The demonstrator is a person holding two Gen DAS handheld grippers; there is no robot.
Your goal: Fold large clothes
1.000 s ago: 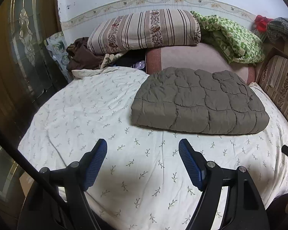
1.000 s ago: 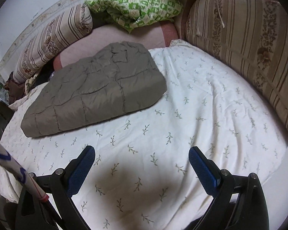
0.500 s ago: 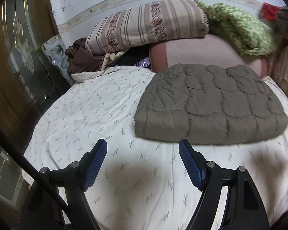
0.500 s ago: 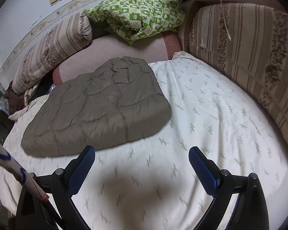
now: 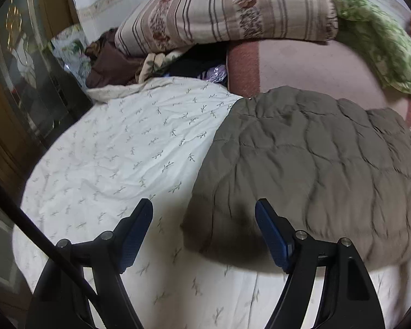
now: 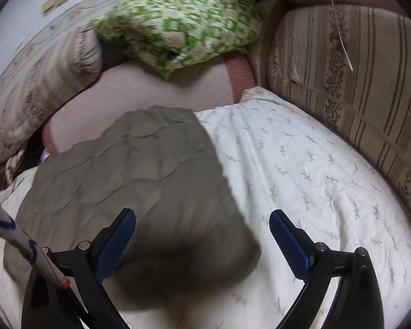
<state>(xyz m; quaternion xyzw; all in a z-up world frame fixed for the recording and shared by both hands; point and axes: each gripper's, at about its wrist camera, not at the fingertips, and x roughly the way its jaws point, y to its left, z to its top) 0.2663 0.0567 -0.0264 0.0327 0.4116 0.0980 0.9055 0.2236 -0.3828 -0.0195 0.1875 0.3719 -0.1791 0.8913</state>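
Observation:
A folded grey-brown quilted garment (image 5: 309, 170) lies flat on a white bed sheet with a small leaf print (image 5: 123, 150); it also shows in the right wrist view (image 6: 139, 181). My left gripper (image 5: 204, 219) is open and empty, just above the garment's near left corner. My right gripper (image 6: 202, 227) is open and empty, just above the garment's near right corner. Each gripper casts a dark shadow on the cloth below it.
A striped pillow (image 5: 227, 13) and a green patterned blanket (image 6: 183, 27) lie at the head of the bed on a pink bolster (image 5: 309, 65). Dark clothes (image 5: 112, 65) are piled at the left. A striped cushion (image 6: 356, 82) lines the right side. A wooden glass door (image 5: 11, 76) stands left.
Both grippers have moved forward and down toward the folded garment, which now fills much more of each view. Both stay open.

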